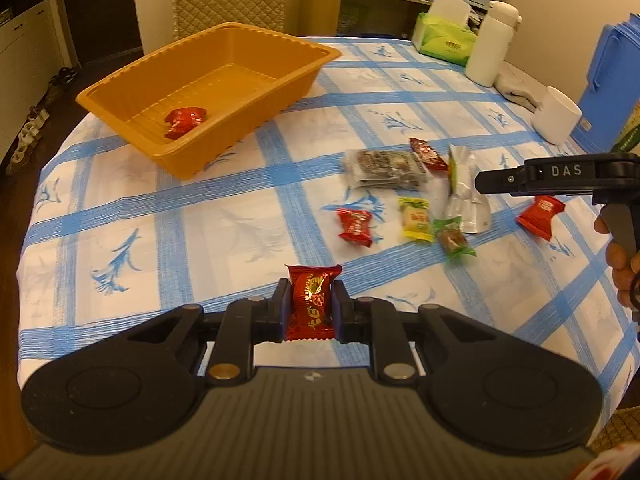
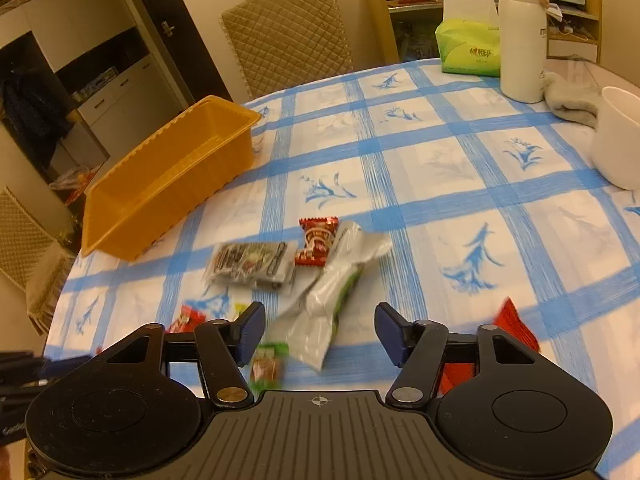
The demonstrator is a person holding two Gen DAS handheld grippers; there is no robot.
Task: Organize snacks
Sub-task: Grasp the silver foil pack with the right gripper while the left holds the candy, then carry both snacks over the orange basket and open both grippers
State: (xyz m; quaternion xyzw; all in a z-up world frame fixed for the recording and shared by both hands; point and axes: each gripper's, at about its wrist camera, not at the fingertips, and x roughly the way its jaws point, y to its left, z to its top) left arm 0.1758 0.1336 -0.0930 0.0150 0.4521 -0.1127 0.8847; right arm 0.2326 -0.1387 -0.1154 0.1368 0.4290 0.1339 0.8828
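Left wrist view: a wide stretch of bare blue-checked tablecloth is seen between the left gripper and the orange plastic tray, which stands near the far left edge of the round bench. 1 red-wrapped candy lies inside the tray at its near corner. The remaining snacks are clustered to the right, well apart from the tray: a clear pack of dark snacks, a red packet touching its right end, a silver-and-green pouch, a yellow candy, a green-wrapped candy and 2 more red candies.

The left gripper is tilted down toward the bench, and its jaws are closed on a red candy with gold print, held upright above the cloth. The right gripper is reached in level from the right edge, held by a hand; "DAS" is read on its side.

Right wrist view: the right gripper's jaws stand apart and empty, hovering over the silver-and-green pouch, nothing being pressed between them.

At the far right edge stand a white bottle, a green tissue pack whose writing is too small to read, and a white cup.
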